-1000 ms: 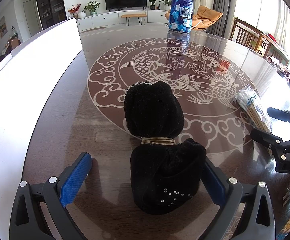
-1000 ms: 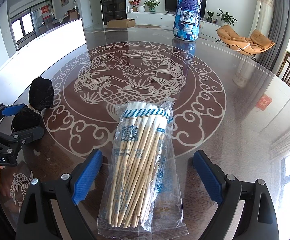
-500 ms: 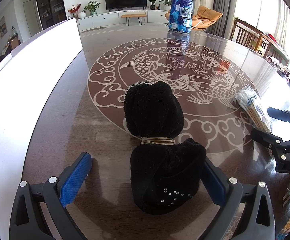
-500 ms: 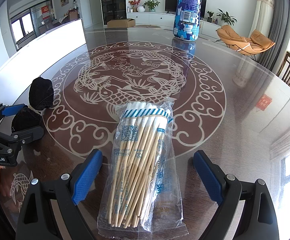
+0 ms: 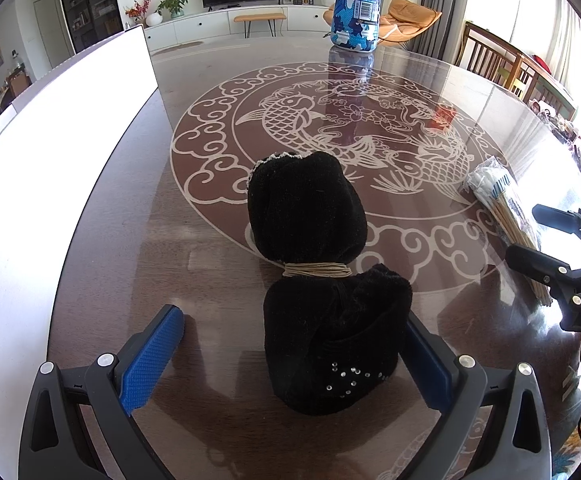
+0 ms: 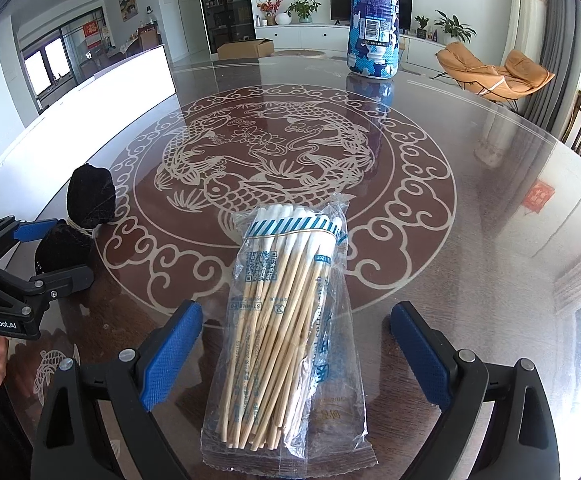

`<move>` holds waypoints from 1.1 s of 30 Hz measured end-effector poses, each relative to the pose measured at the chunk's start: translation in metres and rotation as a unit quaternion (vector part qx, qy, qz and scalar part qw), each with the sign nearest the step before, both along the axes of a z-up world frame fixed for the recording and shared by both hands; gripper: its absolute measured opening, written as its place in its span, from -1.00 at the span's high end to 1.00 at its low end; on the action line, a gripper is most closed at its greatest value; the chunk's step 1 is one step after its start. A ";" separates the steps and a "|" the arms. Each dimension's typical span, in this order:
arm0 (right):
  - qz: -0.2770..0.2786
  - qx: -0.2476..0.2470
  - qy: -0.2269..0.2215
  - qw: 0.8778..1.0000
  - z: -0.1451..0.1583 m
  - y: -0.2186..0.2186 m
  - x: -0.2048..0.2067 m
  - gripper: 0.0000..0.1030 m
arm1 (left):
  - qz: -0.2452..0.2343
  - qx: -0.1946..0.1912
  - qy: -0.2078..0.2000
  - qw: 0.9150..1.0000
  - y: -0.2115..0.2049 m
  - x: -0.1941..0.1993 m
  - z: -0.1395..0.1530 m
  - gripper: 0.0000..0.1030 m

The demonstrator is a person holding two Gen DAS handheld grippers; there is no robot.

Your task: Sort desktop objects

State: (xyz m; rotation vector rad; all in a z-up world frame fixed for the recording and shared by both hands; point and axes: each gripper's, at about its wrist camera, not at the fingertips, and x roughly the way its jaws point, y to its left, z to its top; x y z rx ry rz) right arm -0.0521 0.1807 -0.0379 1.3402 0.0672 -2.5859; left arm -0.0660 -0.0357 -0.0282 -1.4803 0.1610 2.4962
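A black fabric bundle [image 5: 322, 280] tied at its waist with tan cord lies on the glass-topped table [image 5: 102, 232]. My left gripper [image 5: 294, 344] is open, its blue pads on either side of the bundle's near half; the right pad touches the fabric. A clear bag of long cotton swabs [image 6: 286, 320] lies between the blue pads of my open right gripper [image 6: 296, 340], without contact. The bundle also shows in the right wrist view [image 6: 78, 224], and the swab bag in the left wrist view [image 5: 502, 208].
A tall blue-and-white patterned canister [image 6: 373, 20] stands at the table's far side, seen too in the left wrist view [image 5: 356, 4]. A white panel [image 5: 50, 128] runs along the table's left edge. Wooden chairs [image 5: 498, 64] stand at the right.
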 end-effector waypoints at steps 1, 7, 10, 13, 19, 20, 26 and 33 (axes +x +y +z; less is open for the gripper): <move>0.003 -0.003 -0.011 1.000 0.001 0.000 -0.002 -0.86 | -0.005 0.011 -0.006 1.000 -0.001 -0.001 0.003 -1.00; 0.030 0.033 -0.067 0.997 0.002 -0.014 -0.013 -0.86 | -0.020 -0.019 0.005 1.000 0.010 -0.013 0.014 -0.97; 0.033 0.047 -0.074 0.996 0.003 -0.016 -0.013 -0.57 | -0.030 -0.026 0.000 0.999 0.012 -0.018 0.014 -0.11; 0.031 0.042 -0.073 0.996 0.011 -0.011 -0.012 0.18 | -0.028 -0.003 -0.006 1.000 0.004 -0.015 0.015 0.30; 0.039 -0.010 -0.065 0.997 0.041 0.002 0.002 0.33 | -0.024 0.016 0.029 0.999 -0.009 0.010 0.048 0.34; 0.041 -0.007 -0.063 0.997 0.044 0.002 0.005 0.33 | -0.022 0.022 0.029 0.999 -0.011 0.012 0.051 0.34; 0.063 -0.022 -0.063 0.996 0.064 -0.017 0.005 0.34 | -0.006 0.050 0.037 0.998 -0.040 0.026 0.087 0.34; 0.143 -0.056 -0.001 0.988 0.137 -0.103 -0.026 0.33 | 0.072 0.077 0.079 0.991 -0.147 0.030 0.164 0.34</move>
